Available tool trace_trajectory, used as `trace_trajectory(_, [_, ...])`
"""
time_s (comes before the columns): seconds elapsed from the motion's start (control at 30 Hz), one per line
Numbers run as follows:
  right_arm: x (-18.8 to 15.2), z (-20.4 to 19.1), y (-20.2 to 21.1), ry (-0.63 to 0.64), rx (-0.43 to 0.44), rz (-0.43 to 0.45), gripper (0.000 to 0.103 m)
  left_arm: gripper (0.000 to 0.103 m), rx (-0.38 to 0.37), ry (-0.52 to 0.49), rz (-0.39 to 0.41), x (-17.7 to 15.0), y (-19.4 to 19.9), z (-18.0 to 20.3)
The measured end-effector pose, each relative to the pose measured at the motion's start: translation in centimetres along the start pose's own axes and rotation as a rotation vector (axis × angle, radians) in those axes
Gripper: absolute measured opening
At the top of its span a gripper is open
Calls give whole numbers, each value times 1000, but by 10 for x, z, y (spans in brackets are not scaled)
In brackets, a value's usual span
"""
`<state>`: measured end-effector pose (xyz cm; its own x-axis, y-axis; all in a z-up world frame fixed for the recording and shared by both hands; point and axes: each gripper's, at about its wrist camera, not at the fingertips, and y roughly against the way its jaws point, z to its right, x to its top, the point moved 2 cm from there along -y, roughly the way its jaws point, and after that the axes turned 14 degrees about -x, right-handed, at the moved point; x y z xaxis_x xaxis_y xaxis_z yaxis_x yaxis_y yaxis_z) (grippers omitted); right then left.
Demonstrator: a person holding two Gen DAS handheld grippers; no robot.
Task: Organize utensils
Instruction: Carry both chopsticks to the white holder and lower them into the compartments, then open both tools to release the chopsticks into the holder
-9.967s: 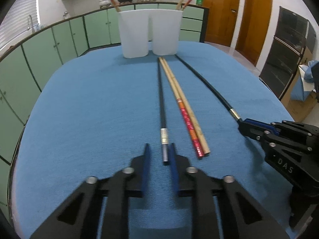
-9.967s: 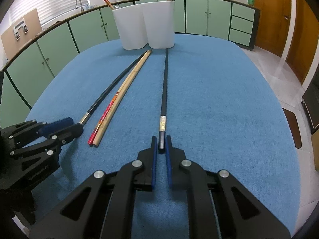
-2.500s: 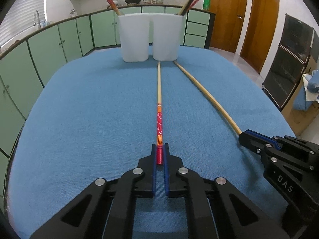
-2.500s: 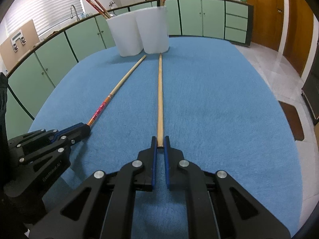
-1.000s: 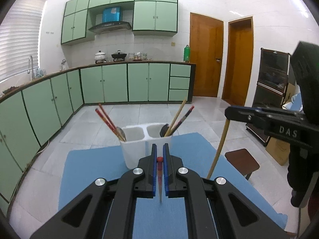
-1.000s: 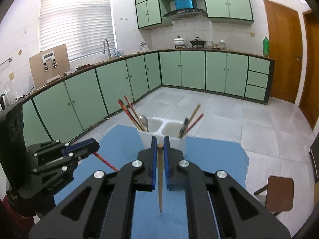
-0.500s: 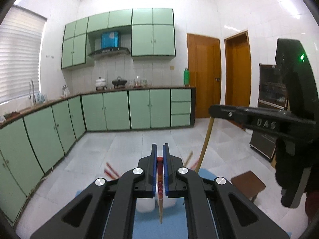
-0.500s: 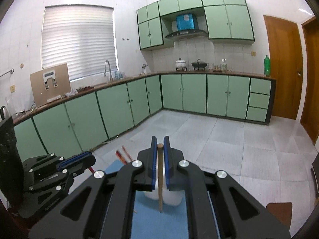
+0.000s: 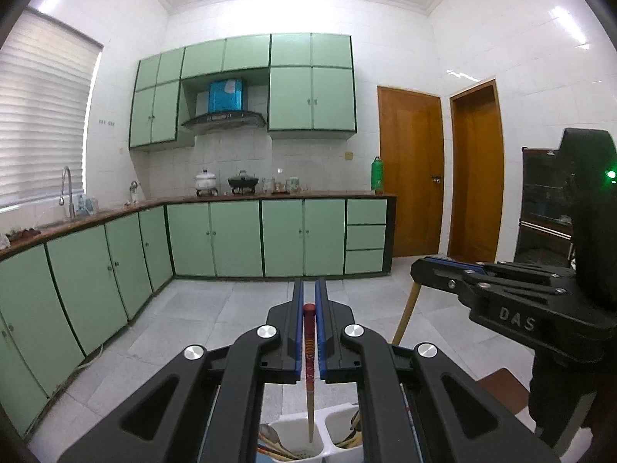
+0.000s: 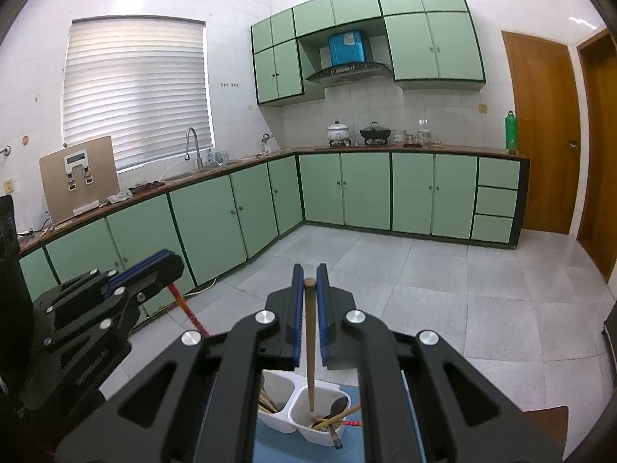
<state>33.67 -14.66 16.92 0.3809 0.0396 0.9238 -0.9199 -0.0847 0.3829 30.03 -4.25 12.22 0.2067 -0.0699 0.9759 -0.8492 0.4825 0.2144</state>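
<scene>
With both grippers raised high over the blue-covered surface (image 10: 270,451), the wrist cameras look out at the kitchen and the white two-compartment holder (image 10: 304,413) only shows at the bottom edge. Left gripper (image 9: 308,308): jaws clamped narrow on the red-topped chopstick (image 9: 309,347), hanging near vertical, tip down inside the holder's left compartment (image 9: 297,440), which already holds other red sticks and a spoon. Right gripper (image 10: 309,293): jaws pinched on the plain wooden chopstick (image 10: 310,347), tip down inside the right compartment (image 10: 320,416) with other wooden sticks and a spoon. Gripping at the top end and holding vertical lets gravity line each stick up with its opening, sorted apparently by type. Both look ready for release; risk is a tip catching the contents and leaning out.
</scene>
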Motion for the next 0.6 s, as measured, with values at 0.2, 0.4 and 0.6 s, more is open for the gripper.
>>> trace_trajectory(0.2, [-28, -8, -22, 37, -19, -52, 6, 6, 5, 35, -76, -34, -28, -12])
trace_trajectory(0.4, [-56, -11, -39, 44, -20, -115, 6, 6, 9, 50, -154, -61, -48, -19])
trace_trajectory(0.6, [-77, -9, -36, 46, -41, -135, 21, 8, 9, 57, -213, -79, -52, -20])
